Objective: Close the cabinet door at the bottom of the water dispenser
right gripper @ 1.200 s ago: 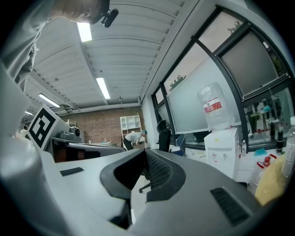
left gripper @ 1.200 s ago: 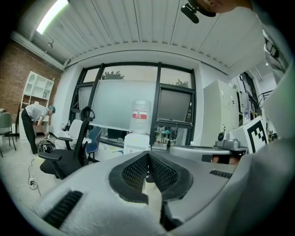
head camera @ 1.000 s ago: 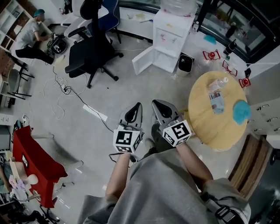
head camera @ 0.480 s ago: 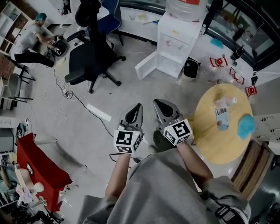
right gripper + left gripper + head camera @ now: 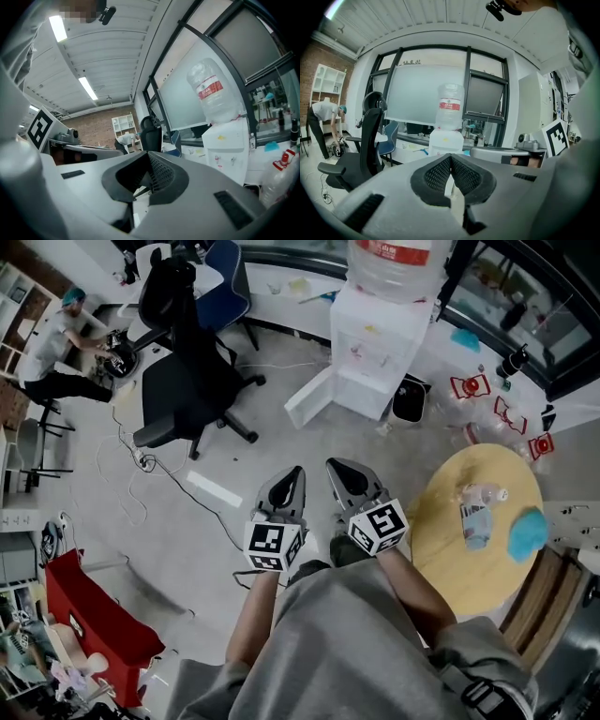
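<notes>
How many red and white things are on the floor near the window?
3 red-and-white things: one right of the black bin, one further right, one by the round table. More may hide beyond the picture's edge.

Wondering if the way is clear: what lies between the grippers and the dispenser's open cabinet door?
Head view: only bare floor separates the left gripper and right gripper from the cabinet door; nothing lies there.
</notes>
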The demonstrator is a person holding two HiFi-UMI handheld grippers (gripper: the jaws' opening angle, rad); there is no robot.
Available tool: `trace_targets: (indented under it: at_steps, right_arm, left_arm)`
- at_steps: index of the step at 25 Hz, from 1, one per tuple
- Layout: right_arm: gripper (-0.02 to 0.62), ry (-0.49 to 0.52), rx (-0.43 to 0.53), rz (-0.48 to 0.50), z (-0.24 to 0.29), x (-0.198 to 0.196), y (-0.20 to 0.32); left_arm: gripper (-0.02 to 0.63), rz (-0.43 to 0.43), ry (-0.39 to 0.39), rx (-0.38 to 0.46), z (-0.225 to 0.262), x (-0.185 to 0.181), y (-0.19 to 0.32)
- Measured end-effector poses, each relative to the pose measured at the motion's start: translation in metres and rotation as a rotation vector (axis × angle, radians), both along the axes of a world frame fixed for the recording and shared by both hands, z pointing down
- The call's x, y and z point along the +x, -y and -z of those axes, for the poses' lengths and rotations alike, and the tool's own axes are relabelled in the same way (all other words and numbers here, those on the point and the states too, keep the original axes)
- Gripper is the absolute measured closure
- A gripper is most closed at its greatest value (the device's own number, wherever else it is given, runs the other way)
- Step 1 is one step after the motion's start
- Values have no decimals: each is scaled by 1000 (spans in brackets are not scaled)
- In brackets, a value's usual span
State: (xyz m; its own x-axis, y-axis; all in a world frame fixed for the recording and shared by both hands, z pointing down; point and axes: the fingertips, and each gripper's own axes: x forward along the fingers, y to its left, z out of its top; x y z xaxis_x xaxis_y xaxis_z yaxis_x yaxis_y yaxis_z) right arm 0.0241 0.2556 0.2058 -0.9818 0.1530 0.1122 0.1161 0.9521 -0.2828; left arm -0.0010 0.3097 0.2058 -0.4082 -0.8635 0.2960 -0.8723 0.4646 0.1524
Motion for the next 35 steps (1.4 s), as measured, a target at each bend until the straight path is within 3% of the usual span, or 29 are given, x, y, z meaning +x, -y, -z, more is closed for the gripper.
trace_targets:
  at_steps: [16, 27, 35]
  right_arm:
    - [586, -49, -31, -52, -29, -85, 41]
    - [586, -110, -46, -183, -54, -182, 61]
    - [586, -178, -60, -293, -79, -223, 68]
  left_arm:
    - [600, -53, -32, -30, -27, -88, 41]
    - [600, -161, -79, -44, -52, -192, 59]
    - [600, -253, -151, -58, -80, -241, 68]
